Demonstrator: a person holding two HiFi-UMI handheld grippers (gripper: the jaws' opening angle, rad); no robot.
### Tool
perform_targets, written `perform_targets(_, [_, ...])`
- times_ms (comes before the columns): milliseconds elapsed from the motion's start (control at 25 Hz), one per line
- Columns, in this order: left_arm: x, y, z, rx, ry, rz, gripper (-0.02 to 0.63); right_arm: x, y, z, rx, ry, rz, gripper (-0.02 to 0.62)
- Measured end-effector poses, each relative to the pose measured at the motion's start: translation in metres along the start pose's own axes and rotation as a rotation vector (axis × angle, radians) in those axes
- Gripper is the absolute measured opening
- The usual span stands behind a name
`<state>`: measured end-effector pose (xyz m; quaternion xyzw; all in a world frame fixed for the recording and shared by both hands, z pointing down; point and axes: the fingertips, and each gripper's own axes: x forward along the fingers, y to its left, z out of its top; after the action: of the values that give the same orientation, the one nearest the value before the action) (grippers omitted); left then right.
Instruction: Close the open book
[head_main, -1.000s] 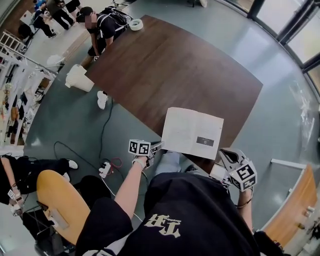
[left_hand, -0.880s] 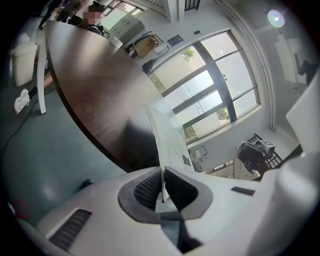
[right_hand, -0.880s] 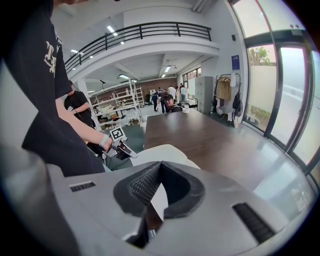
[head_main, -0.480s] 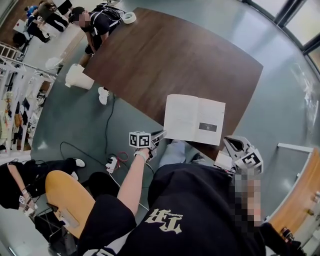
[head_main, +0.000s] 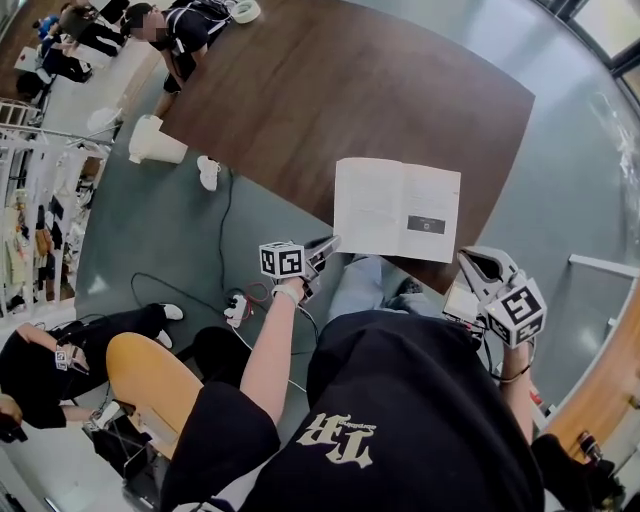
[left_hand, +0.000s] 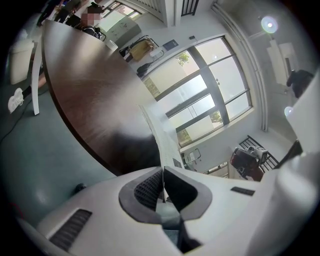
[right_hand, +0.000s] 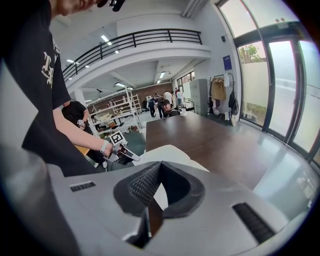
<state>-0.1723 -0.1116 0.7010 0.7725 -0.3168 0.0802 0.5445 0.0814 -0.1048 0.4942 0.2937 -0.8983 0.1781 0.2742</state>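
Note:
An open book (head_main: 395, 205) with white pages lies flat at the near edge of the dark brown table (head_main: 400, 90). My left gripper (head_main: 328, 246) is at the book's near left corner. In the left gripper view its jaws (left_hand: 162, 170) are pressed together, with the thin edge of the book (left_hand: 159, 142) running into them. My right gripper (head_main: 478, 262) hovers just off the near right corner, past the table edge. It (right_hand: 160, 164) is shut with nothing between its pads. The right gripper view looks across the book (right_hand: 172, 152) to my left gripper (right_hand: 131, 156).
A person (head_main: 180, 25) bends over the table's far left end, near a roll of tape (head_main: 243, 10). A white bin (head_main: 155, 140), cables and a power strip (head_main: 237, 305) lie on the floor at the left. A yellow chair (head_main: 150, 380) stands by my left side.
The head view has shifted, so the book sits higher in the picture. Both grippers keep their places at the book's near corners. The book still lies open.

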Motion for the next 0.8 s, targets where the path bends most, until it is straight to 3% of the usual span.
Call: perform_targets(800, [-0.002, -0.027, 0.005, -0.011, -0.02, -0.079, 0.017, 0.001, 0.001, -0.023, 0.043, 0.009, -0.015, -0.014])
